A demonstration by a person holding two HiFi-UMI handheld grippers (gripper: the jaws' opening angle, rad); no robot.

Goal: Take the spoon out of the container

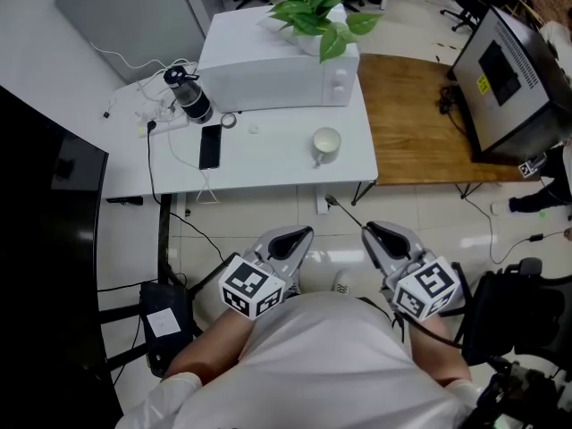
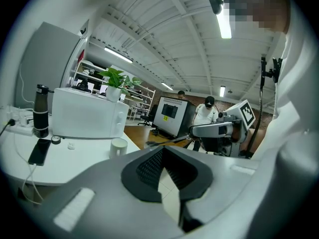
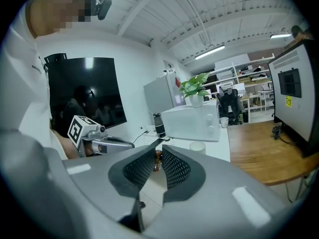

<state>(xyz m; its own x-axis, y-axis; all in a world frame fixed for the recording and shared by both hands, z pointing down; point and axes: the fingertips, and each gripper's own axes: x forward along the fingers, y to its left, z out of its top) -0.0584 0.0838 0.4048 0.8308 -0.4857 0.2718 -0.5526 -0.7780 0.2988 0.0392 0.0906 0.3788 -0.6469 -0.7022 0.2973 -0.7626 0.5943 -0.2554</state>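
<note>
A white cup [image 1: 326, 141] stands on the white table [image 1: 268, 164] in front of the microwave; it also shows as the cup [image 2: 118, 146] and the cup [image 3: 198, 147] in the two gripper views. No spoon shows in any view. Both grippers hang close to the person's body, above the floor and well short of the table. My left gripper [image 1: 304, 232] [image 2: 162, 149] has its tips together with nothing between them. On my right gripper [image 1: 368, 229] [image 3: 157, 151] a narrow gap stays between the pads, and it holds nothing.
On the table are a white microwave [image 1: 277, 74] with a plant [image 1: 317, 12] on top, a dark bottle [image 1: 189, 95], a phone [image 1: 209, 146] and cables. A wooden table [image 1: 420, 114] and a dark monitor [image 1: 509, 79] are at the right. A black screen [image 1: 45, 239] stands at the left.
</note>
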